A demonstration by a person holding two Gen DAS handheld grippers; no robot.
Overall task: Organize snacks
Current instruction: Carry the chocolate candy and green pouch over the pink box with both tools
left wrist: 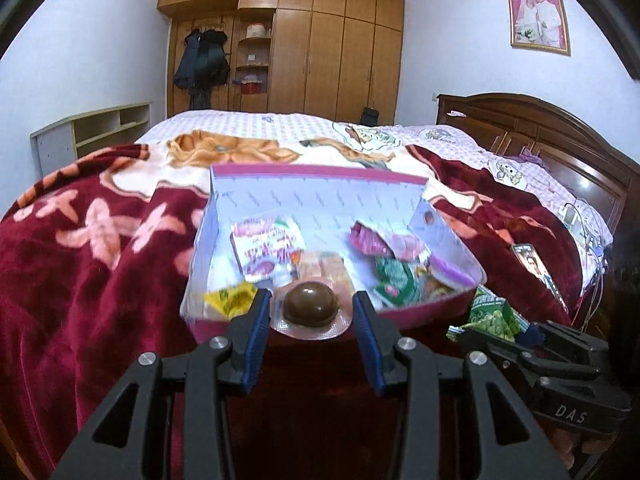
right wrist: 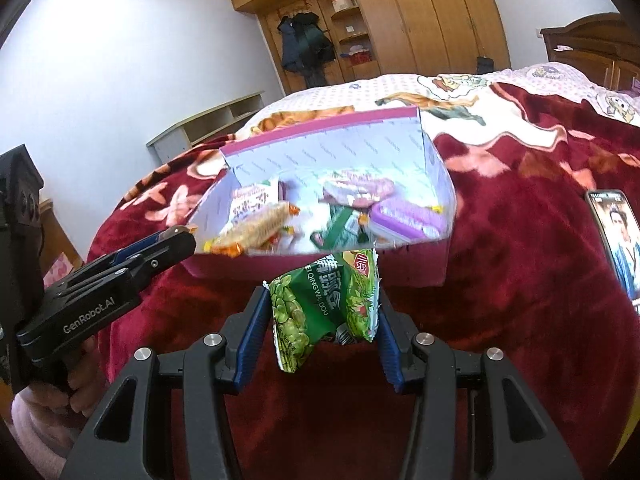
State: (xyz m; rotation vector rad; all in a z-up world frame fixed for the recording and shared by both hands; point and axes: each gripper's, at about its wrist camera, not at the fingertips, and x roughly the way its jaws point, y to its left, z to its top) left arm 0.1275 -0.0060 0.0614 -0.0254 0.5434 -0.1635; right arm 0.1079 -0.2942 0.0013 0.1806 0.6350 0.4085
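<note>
On a bed with a red blanket [left wrist: 80, 280], both grippers are holding snacks just in front of an open box [left wrist: 320, 196].

Left gripper [left wrist: 310, 312] is clamping a sealed cup with a brown dome [left wrist: 310, 306] at the box's near rim; right gripper [right wrist: 322, 316] is pinching a green pea packet [right wrist: 320, 304] before the near wall. Only the left view is showing a framed photo [left wrist: 538, 20] and a yellow packet [left wrist: 230, 298] inside the box; only the right view is showing a hand [right wrist: 76, 384] gripping the left tool's handle. A phone [right wrist: 618, 240] is lying on the blanket, right of the box.
</note>
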